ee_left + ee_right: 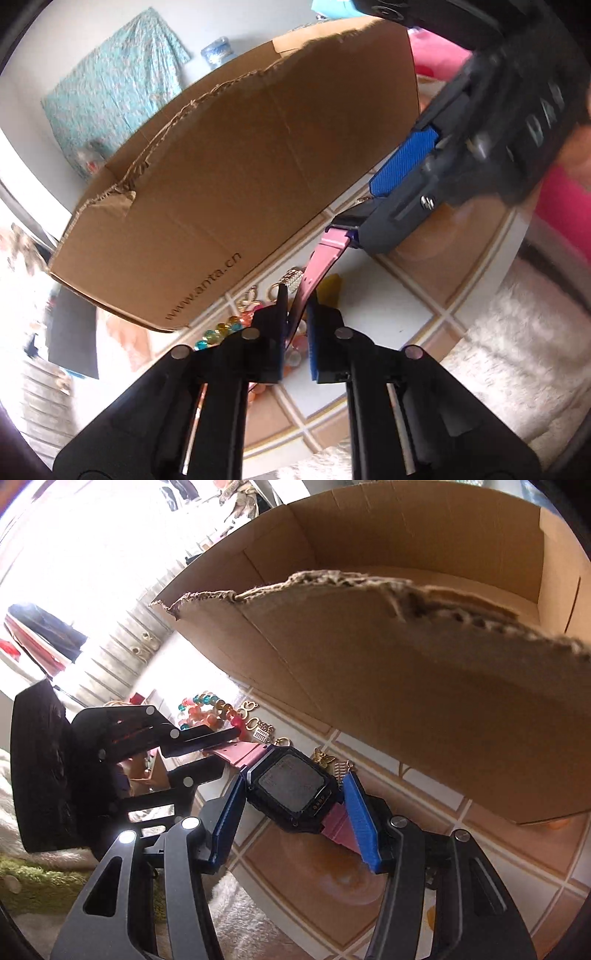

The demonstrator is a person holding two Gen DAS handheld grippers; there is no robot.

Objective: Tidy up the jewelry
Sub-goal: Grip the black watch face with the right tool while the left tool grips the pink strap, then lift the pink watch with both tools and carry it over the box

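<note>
A digital watch (291,788) with a black square case and a pink strap (323,258) hangs between both grippers above the tiled table. My right gripper (295,775) is shut on the watch case, its blue pads on either side. My left gripper (295,299) is closed on the far end of the pink strap; it also shows in the right wrist view (221,744). A beaded bracelet (210,710) of orange, teal and pink beads and gold charms (258,727) lie on the table under the watch.
A large open cardboard box (424,709) with a torn rim stands just behind the jewelry; it also shows in the left wrist view (229,177). A white fluffy rug (517,350) lies beyond the table's edge. Teal cloth (114,85) hangs on the wall.
</note>
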